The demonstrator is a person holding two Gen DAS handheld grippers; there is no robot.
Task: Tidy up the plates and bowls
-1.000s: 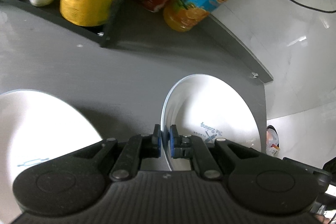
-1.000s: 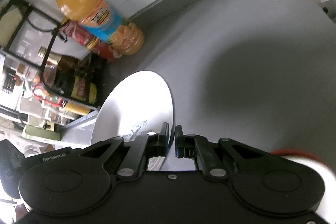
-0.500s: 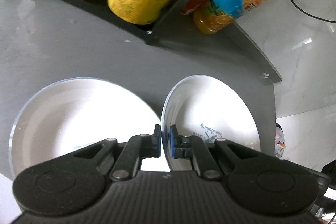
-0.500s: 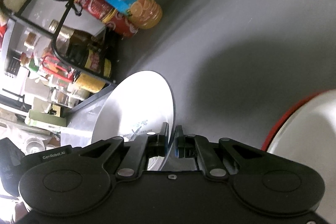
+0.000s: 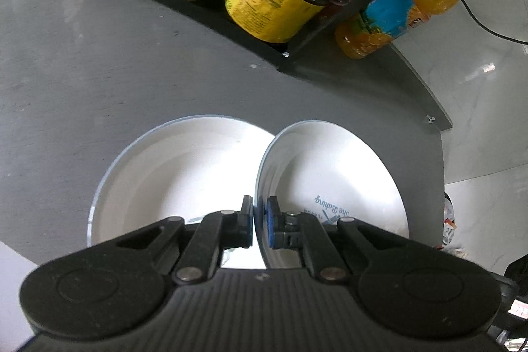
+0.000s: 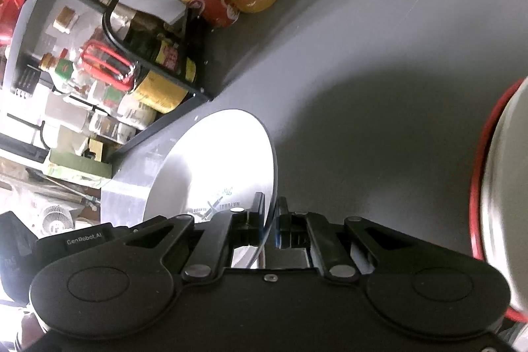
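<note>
Left tongs point(image 5: 260, 221) clenched on plate point(image 5: 333, 187) rim, beside second plate point(image 5: 178, 180) lower centre. Right tongs point(image 6: 270, 220) clamped on plate point(image 6: 224, 160) edge. Thin-edge grips; tilted plates could slip or clink.

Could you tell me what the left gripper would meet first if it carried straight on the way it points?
Probably bare grey countertop, then the black rack's base edge under the yellow-labelled bottle; depth is unclear. The left gripper holds a white printed plate edge-on.

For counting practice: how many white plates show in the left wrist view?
2: a held plate in the left gripper, a flat plate on the table; others may be hidden.
</note>
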